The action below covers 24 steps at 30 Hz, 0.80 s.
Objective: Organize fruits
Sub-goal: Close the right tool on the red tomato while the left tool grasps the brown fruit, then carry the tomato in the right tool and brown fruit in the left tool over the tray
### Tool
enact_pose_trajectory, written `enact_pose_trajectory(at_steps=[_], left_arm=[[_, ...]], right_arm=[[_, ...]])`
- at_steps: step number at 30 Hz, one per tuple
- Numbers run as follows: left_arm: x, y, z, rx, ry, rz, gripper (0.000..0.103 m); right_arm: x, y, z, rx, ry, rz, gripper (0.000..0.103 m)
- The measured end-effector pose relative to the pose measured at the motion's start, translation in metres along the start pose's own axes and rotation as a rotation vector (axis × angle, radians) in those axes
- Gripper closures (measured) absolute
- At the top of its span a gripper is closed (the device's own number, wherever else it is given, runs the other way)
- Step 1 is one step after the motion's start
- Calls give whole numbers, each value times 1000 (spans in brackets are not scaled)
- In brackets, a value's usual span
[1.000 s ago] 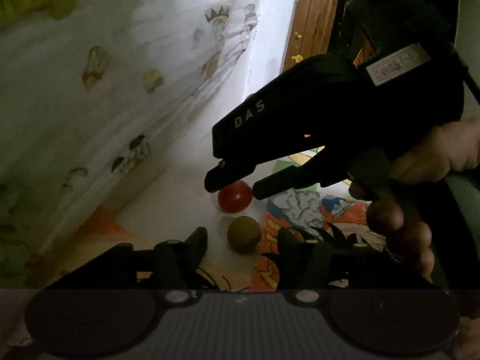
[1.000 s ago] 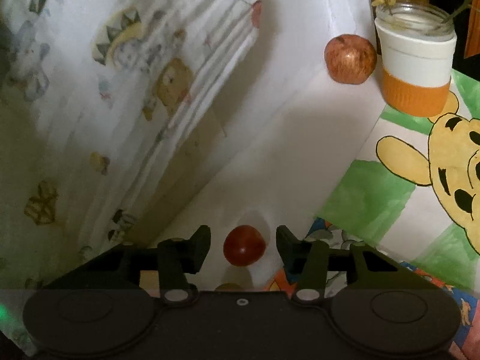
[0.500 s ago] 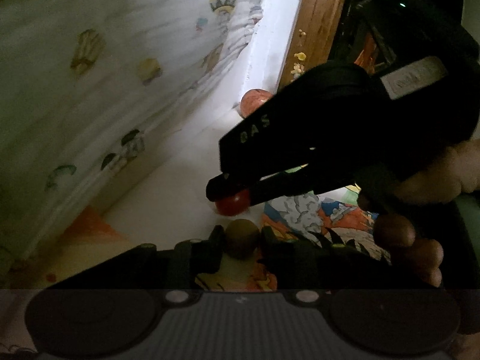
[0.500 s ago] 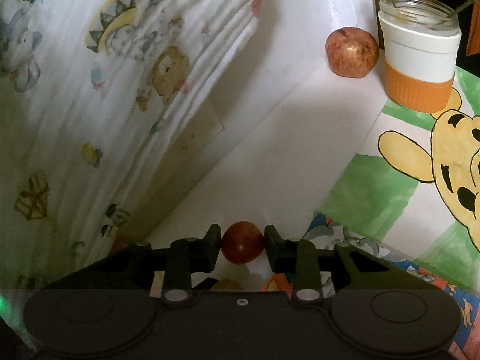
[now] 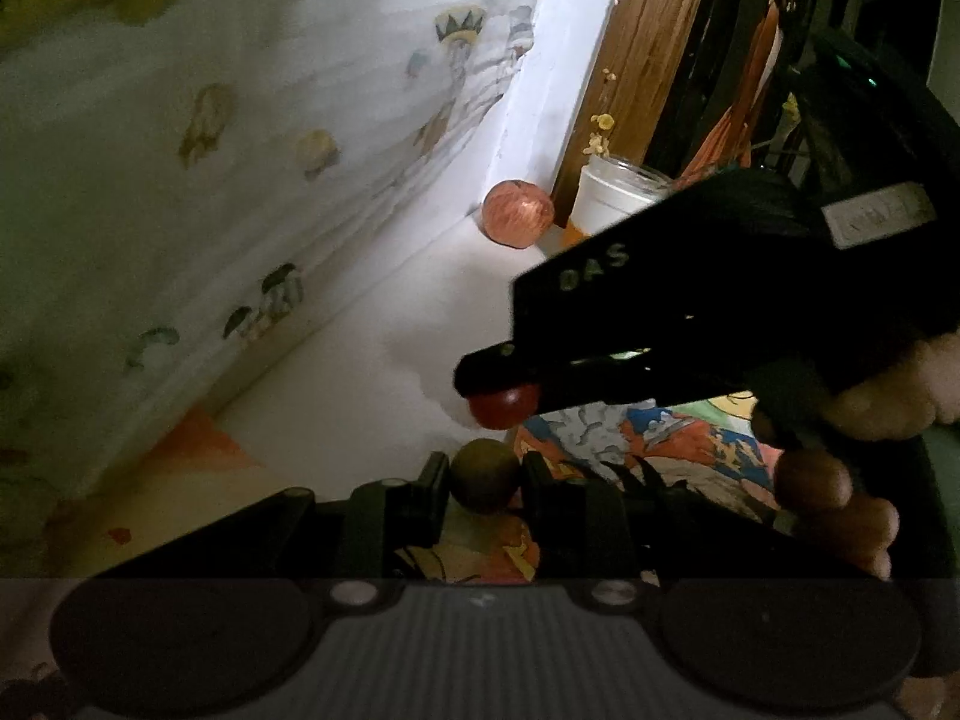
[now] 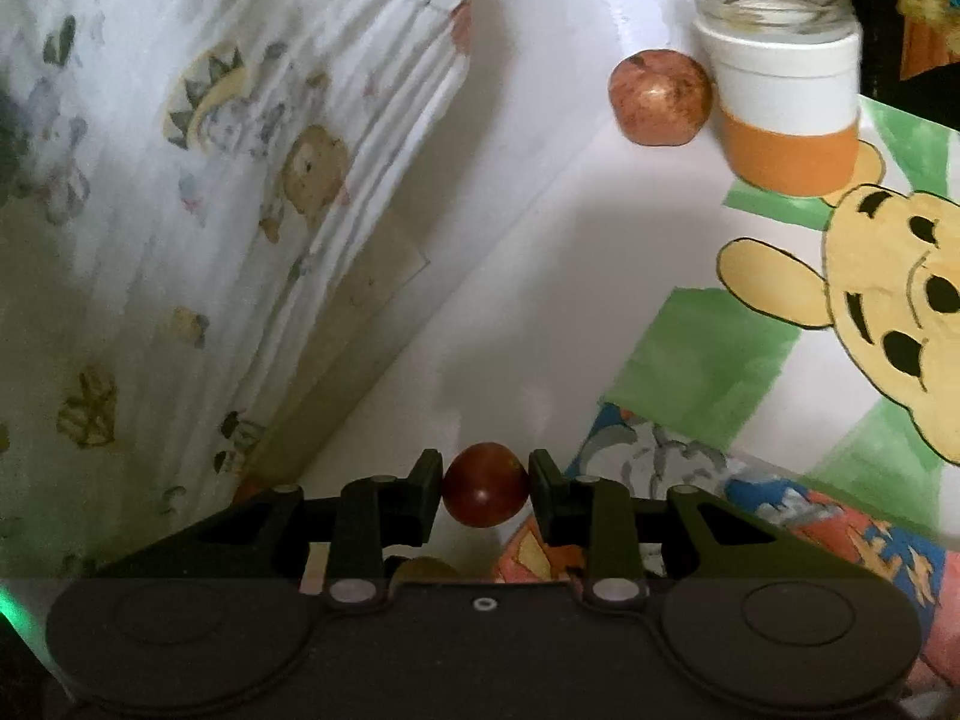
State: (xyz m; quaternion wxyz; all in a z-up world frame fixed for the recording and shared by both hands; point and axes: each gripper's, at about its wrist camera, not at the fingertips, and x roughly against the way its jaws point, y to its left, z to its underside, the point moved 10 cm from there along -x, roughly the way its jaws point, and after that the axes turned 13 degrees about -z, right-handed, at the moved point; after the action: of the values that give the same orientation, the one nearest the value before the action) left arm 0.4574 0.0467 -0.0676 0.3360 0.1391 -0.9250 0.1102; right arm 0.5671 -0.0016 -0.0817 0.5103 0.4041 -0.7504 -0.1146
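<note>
My right gripper (image 6: 486,483) is shut on a small red fruit (image 6: 485,483), its pads pressing both sides. In the left wrist view that red fruit (image 5: 503,407) shows under the right gripper's black body (image 5: 690,324). My left gripper (image 5: 485,483) is shut on a brownish-green round fruit (image 5: 483,474), just in front of and below the red one. A larger red apple (image 6: 659,97) sits at the far end of the white surface against the wall, also in the left wrist view (image 5: 517,213).
A white and orange jar (image 6: 786,90) with flowers stands right of the apple. Cartoon drawings (image 6: 840,312) cover the table on the right. A patterned cloth (image 6: 210,180) hangs along the left. A wooden frame (image 5: 636,78) stands behind the jar.
Both grippers closed: the right one on the red fruit, the left one on the brownish-green fruit. Both views shifted toward the apple and jar.
</note>
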Motion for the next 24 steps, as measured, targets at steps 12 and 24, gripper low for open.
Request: enact_pose_trajectory(at_steps=[12, 24], left_arm=[[43, -20, -9, -2, -39, 38, 75], [108, -74, -2, -28, -76, 143, 75]], right_arm=[[86, 2, 2, -25, -147, 7, 69], [206, -2, 51, -52, -277, 65, 69]])
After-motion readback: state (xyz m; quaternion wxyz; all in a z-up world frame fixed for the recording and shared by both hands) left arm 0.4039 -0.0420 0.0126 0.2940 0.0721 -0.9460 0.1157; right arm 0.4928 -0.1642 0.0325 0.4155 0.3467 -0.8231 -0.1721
